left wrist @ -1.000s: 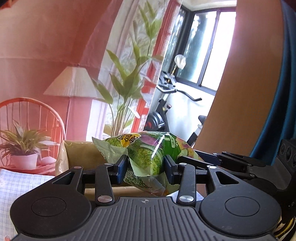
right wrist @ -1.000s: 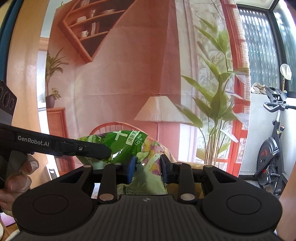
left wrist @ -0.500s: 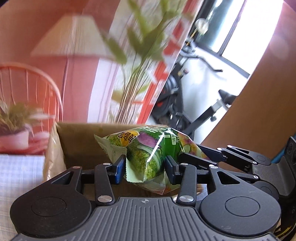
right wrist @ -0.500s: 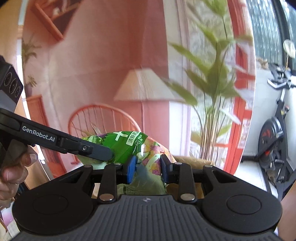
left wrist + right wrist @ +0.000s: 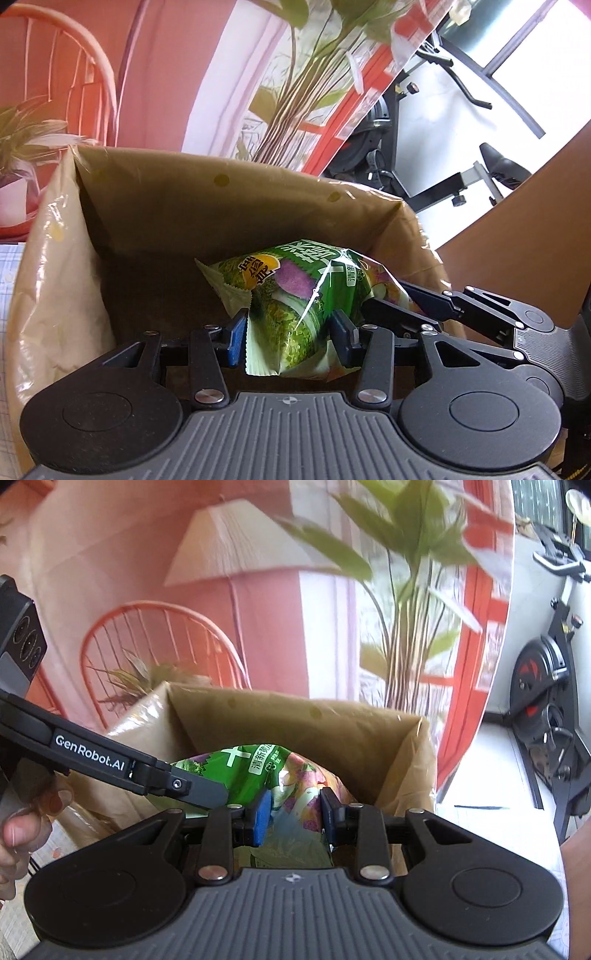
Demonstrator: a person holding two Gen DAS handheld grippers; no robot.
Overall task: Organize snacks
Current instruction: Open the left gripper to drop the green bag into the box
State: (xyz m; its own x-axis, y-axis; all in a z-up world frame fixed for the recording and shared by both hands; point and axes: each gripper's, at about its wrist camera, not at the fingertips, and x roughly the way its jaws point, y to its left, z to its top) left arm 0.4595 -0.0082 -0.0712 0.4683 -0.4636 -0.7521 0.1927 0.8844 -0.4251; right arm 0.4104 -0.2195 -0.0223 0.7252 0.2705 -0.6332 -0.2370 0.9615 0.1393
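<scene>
A green snack bag (image 5: 295, 295) hangs inside the open top of a brown box (image 5: 184, 206), held from both ends. In the left wrist view my left gripper (image 5: 288, 336) is shut on its near crimped end, blue pads against both sides. My right gripper's fingers (image 5: 424, 302) come in from the right and pinch the bag's far end. In the right wrist view my right gripper (image 5: 291, 816) is shut on the bag (image 5: 258, 764), and the left gripper's finger (image 5: 184, 786) reaches in from the left above the box (image 5: 295, 716). The box floor is dark.
A shiny brown liner (image 5: 55, 295) drapes over the box's left wall. A printed backdrop with lamp, chair and plant (image 5: 406, 590) hangs behind. An exercise bike (image 5: 546, 686) stands at the right. A person's hand (image 5: 14, 830) grips the left tool. A checked cloth (image 5: 7, 280) lies at the left.
Both grippers have come down and tilted forward with the bag between them. The box, earlier only a rim below the bag, now surrounds it.
</scene>
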